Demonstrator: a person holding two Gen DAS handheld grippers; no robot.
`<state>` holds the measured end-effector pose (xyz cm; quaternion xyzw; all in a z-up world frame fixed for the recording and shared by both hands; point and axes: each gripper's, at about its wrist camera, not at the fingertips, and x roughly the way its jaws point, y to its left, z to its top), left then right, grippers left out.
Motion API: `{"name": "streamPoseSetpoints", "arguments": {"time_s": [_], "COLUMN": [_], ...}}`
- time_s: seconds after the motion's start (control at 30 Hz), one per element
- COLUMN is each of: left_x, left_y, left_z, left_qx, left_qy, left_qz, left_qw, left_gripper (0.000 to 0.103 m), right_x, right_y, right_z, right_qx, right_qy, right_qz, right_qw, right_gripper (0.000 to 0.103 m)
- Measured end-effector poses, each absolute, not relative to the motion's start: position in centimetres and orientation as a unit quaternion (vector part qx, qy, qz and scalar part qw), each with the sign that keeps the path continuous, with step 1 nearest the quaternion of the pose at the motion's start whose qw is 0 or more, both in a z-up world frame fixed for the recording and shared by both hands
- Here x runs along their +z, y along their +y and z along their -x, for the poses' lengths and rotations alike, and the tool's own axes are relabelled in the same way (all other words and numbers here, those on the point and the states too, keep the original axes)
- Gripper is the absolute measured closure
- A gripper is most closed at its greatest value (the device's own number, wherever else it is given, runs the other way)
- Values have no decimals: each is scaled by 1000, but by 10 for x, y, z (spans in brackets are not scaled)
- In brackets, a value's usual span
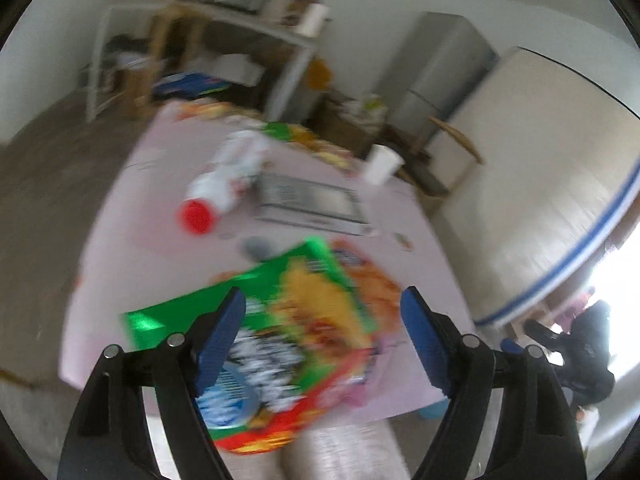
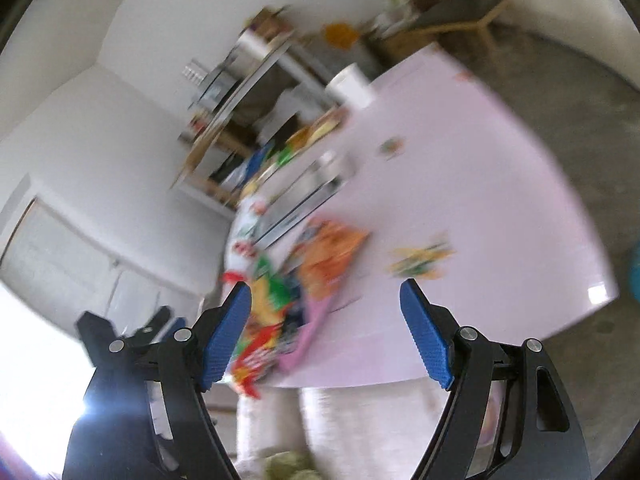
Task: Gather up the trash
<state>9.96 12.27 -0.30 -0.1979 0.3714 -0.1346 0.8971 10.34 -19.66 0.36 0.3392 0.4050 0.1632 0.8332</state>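
Both views are heavily motion-blurred; fine detail is unreadable.

Left tool (image 1: 322, 300): jaws spread wide, blue ribbed pads well apart, nothing pressed between them. Seen through the gap: a large green snack bag (image 1: 256, 320) with yellow, orange and red print, lying flat at the near edge of the pink counter (image 1: 132, 184). The bag's near end overhangs the counter edge. The pads do not appear to touch it, though blur makes this uncertain.

Further back on the counter, left wrist view:
- white bottle (image 1: 224, 184) with a red cap, lying on its side, cap toward the camera
- flat grey tray-like object (image 1: 312, 200), just right of the bottle; identity not resolvable
- white cup (image 1: 382, 164), upright, near the far right edge
- more colourful wrappers (image 1: 304, 136) along the far edge, behind the bottle

Right tool (image 2: 325, 300): jaws likewise wide apart, empty. The view is rolled, so the counter runs diagonally. The pile of wrappers appears between and just beyond the left pad, at the counter edge. A small separate wrapper (image 2: 420, 262) lies apart on bare counter, above the right pad. A still smaller scrap (image 2: 390, 146) sits further out, well apart from the rest.

Background: shelving unit (image 1: 224, 40) with clutter against the far wall, grey refrigerator (image 1: 436, 68) to its right. A person's dark sleeve (image 1: 588, 356) shows at the right edge of the left wrist view.
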Motion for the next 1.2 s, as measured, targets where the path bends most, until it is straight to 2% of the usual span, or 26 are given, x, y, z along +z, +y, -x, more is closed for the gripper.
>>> {"name": "streamPoseSetpoints", "arguments": {"time_s": [0.23, 0.97, 1.07, 1.2], "left_x": [-30, -79, -88, -92], "left_y": [178, 211, 209, 202], "left_z": [-92, -117, -120, -123], "left_qx": [-99, -76, -82, -97], "left_qy": [381, 420, 429, 426], "left_qz": [226, 252, 256, 245], "left_qw": [891, 868, 863, 866], "left_gripper": [26, 26, 26, 26], "right_x": [-10, -40, -48, -63], "right_y": [-132, -63, -57, -55], "right_z": [-121, -145, -153, -164], "right_qx": [202, 226, 220, 205], "right_qy": [459, 530, 538, 550], "right_qz": [-318, -316, -315, -321], "right_qw": [805, 754, 750, 743], "right_gripper": [30, 30, 33, 41]}}
